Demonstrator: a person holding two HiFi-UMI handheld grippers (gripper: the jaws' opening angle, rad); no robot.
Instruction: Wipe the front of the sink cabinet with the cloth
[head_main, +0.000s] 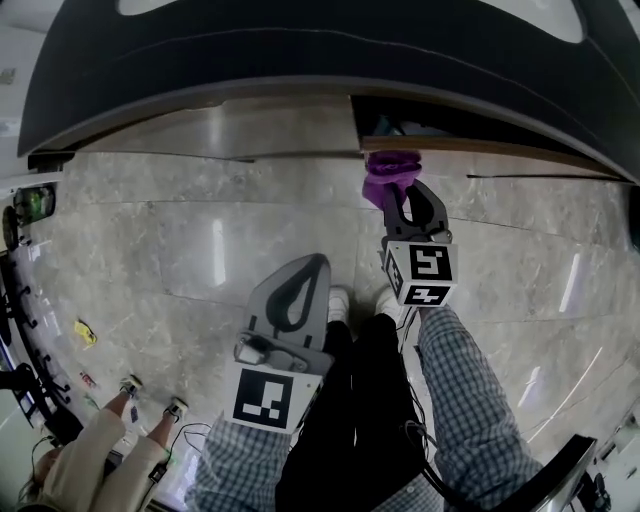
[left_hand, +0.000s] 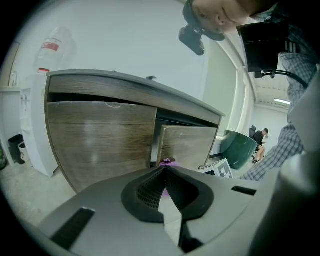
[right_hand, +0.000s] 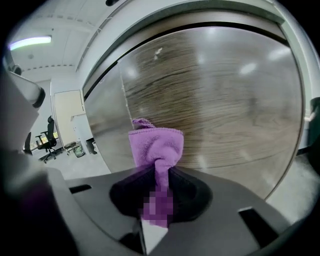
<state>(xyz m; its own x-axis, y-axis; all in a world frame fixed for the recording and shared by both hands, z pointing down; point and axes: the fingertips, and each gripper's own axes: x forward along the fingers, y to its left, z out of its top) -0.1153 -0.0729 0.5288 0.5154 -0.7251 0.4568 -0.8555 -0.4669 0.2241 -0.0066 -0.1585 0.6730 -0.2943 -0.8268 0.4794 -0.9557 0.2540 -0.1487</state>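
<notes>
1. The right gripper (right_hand: 159, 169) had its jaws closed tight on the cloth (right_hand: 155, 144), with no gap showing on either side of the pinched neck.
2. The cloth (purple, bunched) stood out ahead of the jaw tips in a folded wad, its top edge above them.
3. Just beyond the wad was the cabinet (right_hand: 225, 100), whose wood-grain front filled the right gripper view. Whether the cloth pressed on the wood or hung just short of it could not be told.
4. In the head view the cloth sat at the jaw tips, right at the cabinet's lower edge and below a dark opening in the front.
5. The left gripper (left_hand: 164, 169) had its jaws brought together, tips meeting, with nothing between them.
6. It touched nothing. The cabinet stood well ahead of its tips, and a speck of the cloth showed just over them.
</notes>
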